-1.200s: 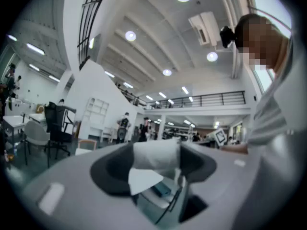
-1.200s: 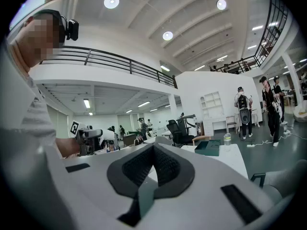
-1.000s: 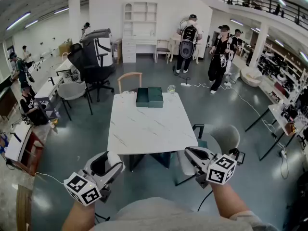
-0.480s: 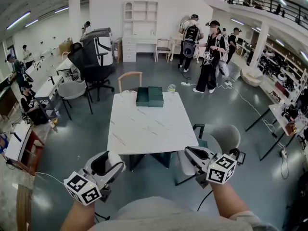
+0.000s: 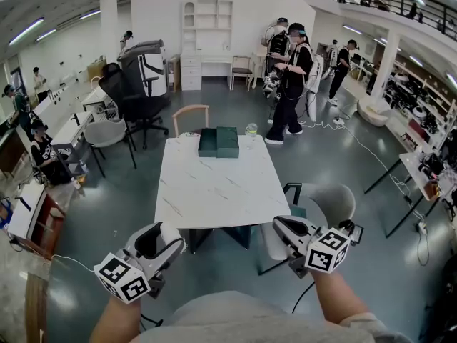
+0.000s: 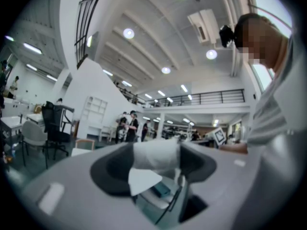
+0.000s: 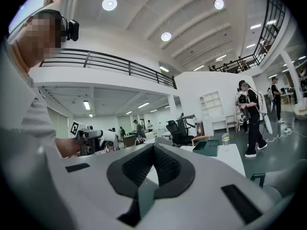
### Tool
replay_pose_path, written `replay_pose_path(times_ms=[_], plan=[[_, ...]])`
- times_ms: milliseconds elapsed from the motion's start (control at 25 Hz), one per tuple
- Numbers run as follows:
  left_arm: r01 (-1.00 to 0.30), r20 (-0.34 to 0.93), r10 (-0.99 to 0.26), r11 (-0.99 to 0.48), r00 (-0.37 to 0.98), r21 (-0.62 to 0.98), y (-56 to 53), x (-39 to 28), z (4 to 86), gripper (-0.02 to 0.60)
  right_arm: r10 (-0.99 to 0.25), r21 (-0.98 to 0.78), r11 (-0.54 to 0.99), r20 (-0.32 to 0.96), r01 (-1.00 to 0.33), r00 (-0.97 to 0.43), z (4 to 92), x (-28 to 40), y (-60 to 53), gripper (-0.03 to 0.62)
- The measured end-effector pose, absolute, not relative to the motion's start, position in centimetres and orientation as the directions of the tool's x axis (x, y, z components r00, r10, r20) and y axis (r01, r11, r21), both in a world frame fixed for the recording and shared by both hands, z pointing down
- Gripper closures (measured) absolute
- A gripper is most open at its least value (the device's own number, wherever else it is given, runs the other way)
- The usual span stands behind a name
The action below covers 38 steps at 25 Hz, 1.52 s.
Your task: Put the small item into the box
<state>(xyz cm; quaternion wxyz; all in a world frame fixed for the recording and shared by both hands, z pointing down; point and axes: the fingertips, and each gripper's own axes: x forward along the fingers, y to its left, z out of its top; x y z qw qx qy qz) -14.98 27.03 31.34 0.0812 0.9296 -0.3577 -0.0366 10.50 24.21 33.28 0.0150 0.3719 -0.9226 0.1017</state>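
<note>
**Small white item pinched in the left gripper, box way over on the far side of the table**

Only "labels" I can spot are the square black-and-white markers on the cube of each gripper. Those are patterns, not text, and nothing else is big enough to read.

The left gripper [image 5: 170, 239] is clamped on the small item [image 6: 156, 156]. In the left gripper view it sits between the two dark pads: white, soft-looking, kind of a folded wad with a pointed flap hanging below. Can't say what it's made of. It's held low at the near left, off the table's near edge.

The right gripper [image 5: 278, 226] has its jaws closed together with nothing between them, going by the right gripper view. It's held low at the near right.

The box [image 5: 219, 142] is dark green and lies open, two halves side by side, at the middle of the far edge of the white marble table [image 5: 214, 191] — well apart from both grippers. A glass jar [image 5: 251, 129] stands just beside the box on its right. The rest of the tabletop is bare.

Around it: a wooden chair [image 5: 191, 116] behind the far edge, a grey chair [image 5: 332, 202] at the right side, and a person in black [image 5: 289, 84] standing beyond the table.
</note>
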Motion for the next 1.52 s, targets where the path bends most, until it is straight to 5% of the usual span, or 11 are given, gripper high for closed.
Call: replay_pose_path(times_ms=[1520], plan=[[-0.678, 0.02, -0.68, -0.727, 0.733, 0.108, 26.8, 3.2, 30.3, 0.295, -0.612, -0.184, 0.769, 0.061, -0.612, -0.788, 33.4, 25.1, 23.3, 0.586]])
